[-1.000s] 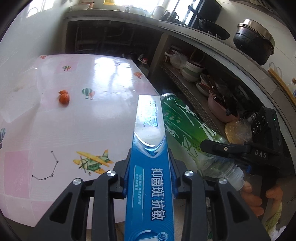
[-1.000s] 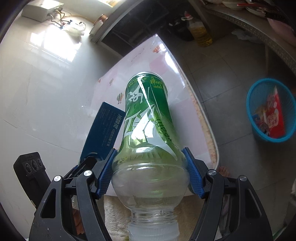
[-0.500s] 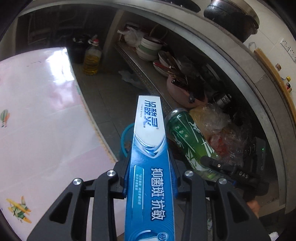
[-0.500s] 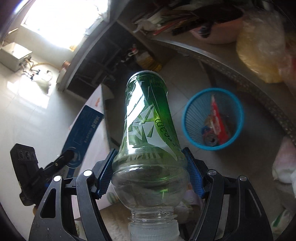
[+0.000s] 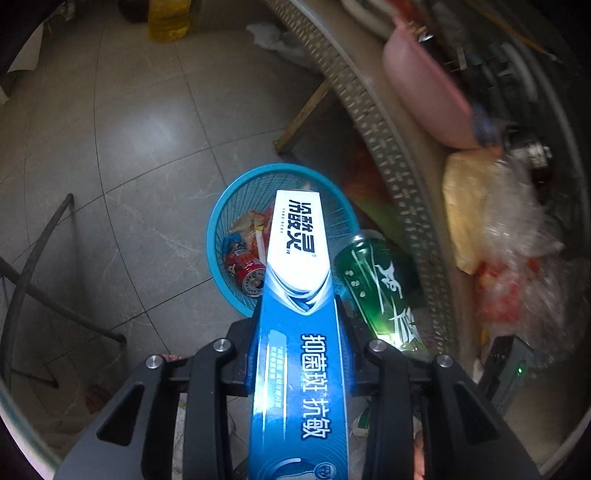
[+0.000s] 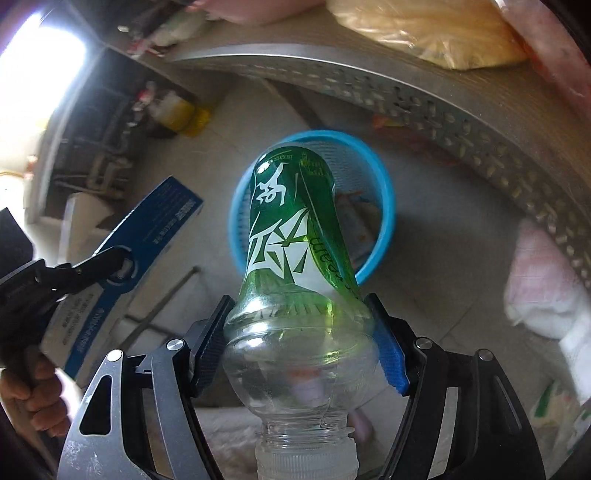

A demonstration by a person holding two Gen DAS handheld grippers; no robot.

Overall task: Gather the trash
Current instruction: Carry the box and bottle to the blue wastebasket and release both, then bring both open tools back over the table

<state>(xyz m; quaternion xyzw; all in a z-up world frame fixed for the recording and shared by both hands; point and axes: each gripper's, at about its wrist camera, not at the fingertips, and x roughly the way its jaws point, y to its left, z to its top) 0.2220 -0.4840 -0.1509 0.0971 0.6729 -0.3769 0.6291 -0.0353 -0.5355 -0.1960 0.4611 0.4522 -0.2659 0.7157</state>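
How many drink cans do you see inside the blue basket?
1: a red can lies on its side among wrappers in the blue basket. The toothpaste box may hide others.

A home kitchen: tiled floor (image 5: 140, 122), cooking-oil bottle (image 5: 168, 18), perforated metal shelf (image 5: 373, 122) holding a pink basin (image 5: 424, 85).

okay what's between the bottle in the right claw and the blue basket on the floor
Nothing shows between them. In the right wrist view the green bottle points base-first at the blue basket, with no object across the gap; the toothpaste box sits off to the side.
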